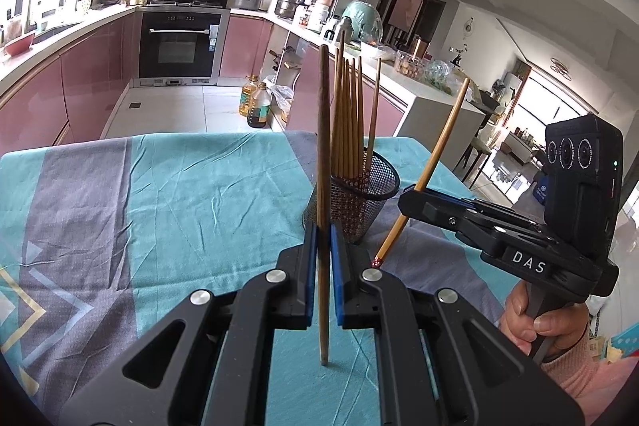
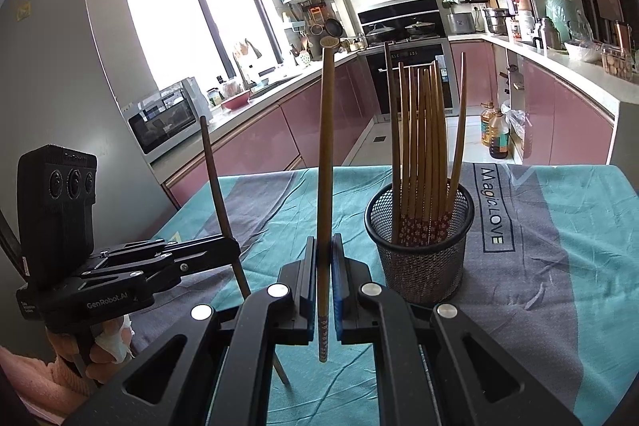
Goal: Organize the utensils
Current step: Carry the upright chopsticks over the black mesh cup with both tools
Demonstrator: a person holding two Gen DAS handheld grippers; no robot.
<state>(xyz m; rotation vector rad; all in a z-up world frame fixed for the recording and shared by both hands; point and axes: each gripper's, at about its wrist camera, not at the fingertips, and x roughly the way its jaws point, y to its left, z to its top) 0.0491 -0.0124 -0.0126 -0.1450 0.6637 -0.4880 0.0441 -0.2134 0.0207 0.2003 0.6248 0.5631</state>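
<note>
Right wrist view: tablecloth (image 2: 559, 226) reads "Magic.LOVE"; left claw (image 2: 229, 246) body reads "GenRobot.AI".

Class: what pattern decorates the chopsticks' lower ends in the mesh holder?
Small white flowers on dark red, clearest in the right wrist view.

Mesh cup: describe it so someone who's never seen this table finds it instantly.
Start at the table covered by a teal and grey cloth. On it stands the mesh cup, a round black wire holder, upright, just ahead of both grippers. It is the only container on the cloth, and a bundle of brown chopsticks sticks up out of it.
</note>
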